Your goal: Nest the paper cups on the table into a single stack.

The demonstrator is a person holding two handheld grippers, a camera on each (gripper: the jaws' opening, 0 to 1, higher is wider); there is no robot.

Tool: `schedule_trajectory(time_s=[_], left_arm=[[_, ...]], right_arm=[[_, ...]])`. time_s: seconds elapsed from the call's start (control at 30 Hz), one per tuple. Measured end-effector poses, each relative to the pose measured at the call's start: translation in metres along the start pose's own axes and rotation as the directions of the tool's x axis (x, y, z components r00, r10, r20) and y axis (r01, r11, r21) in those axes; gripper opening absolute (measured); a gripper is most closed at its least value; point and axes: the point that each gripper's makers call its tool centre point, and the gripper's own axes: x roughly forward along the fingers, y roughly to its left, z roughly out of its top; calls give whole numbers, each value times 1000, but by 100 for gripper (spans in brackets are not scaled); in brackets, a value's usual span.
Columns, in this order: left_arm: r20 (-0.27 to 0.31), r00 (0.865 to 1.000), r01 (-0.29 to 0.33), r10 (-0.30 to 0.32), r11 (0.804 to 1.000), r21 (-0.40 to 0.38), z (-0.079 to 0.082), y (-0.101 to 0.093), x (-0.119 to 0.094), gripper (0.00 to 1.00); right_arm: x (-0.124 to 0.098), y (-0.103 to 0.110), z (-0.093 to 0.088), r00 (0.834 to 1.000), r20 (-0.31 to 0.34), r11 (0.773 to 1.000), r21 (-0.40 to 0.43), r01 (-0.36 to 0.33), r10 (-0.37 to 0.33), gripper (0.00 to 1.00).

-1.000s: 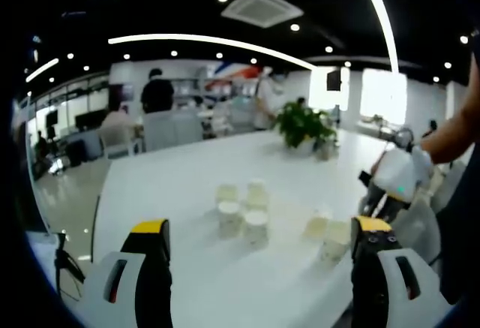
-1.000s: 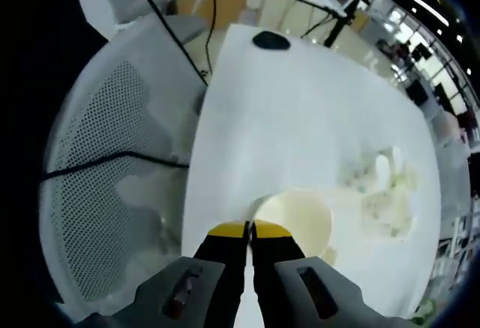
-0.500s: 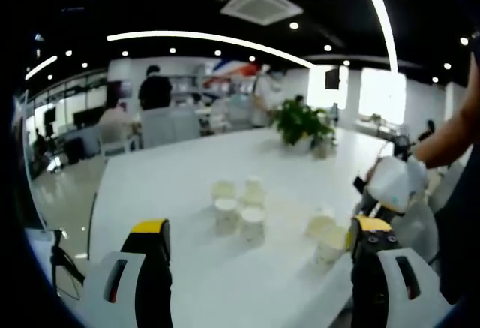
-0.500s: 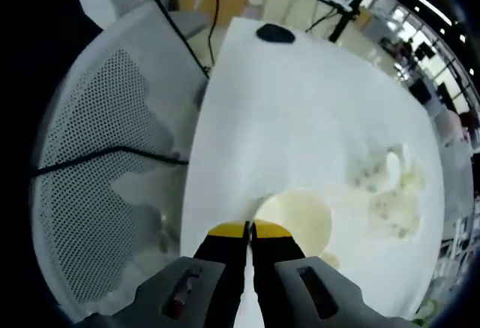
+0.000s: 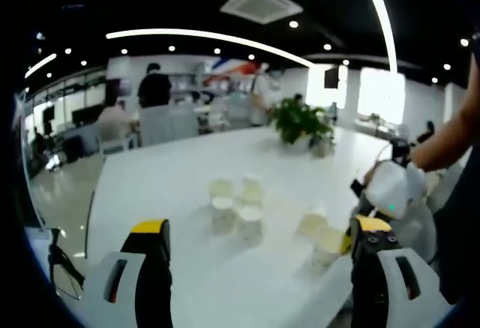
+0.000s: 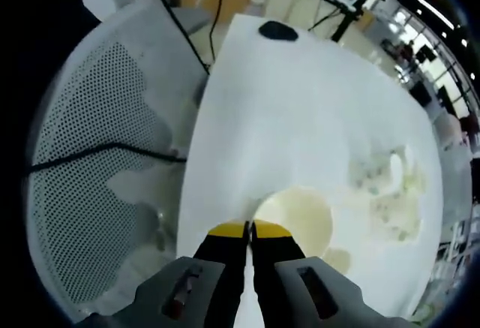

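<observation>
Since a second ago, the held cup (image 6: 294, 219) is sitting slightly higher against the table in the right gripper view, and the cluster of cups (image 5: 234, 204) is riding higher and a little further left in the left gripper view; both cameras are drifting, and the cups themselves are not shifting on the table. The right gripper (image 6: 249, 229) is pinching the near rim of that open cup, its yellow-tipped jaws almost together on the rim. More cups (image 6: 390, 189) are lying further along the white table (image 6: 300, 95). The left gripper (image 5: 260, 232) is hovering above the table edge with its jaws spread wide, gripping nothing. Beyond it, two more cups (image 5: 321, 232) are standing near the right gripper (image 5: 390, 193). A potted plant (image 5: 301, 124) is standing further back, and a mesh chair (image 6: 97, 163) is sitting beside the table.
</observation>
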Motion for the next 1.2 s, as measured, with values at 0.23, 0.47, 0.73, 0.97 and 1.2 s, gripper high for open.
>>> schedule_trajectory(time_s=[0.23,0.47,0.73,0.97,1.2], left_arm=[[1,1000,-1,1,1000,1,1,0,0,98],[2,1000,0,0,1000,0,1,0,1,98],[30,1000,6,-6,1000,16,7,-1,2,98],[30,1000,4,-5,999,31,8,-1,5,98],[62,997,45,-45,999,3,3,-10,10,98]], right_arm=[[-3,-4,2,1000,19,1000,7,9,-9,1],[-15,-3,11,995,93,998,49,-31,26,17],[-66,-40,24,964,259,978,206,3,-58,36],[-116,-79,0,915,345,930,359,75,-208,40],[-142,-94,-31,828,421,847,520,113,-369,47]])
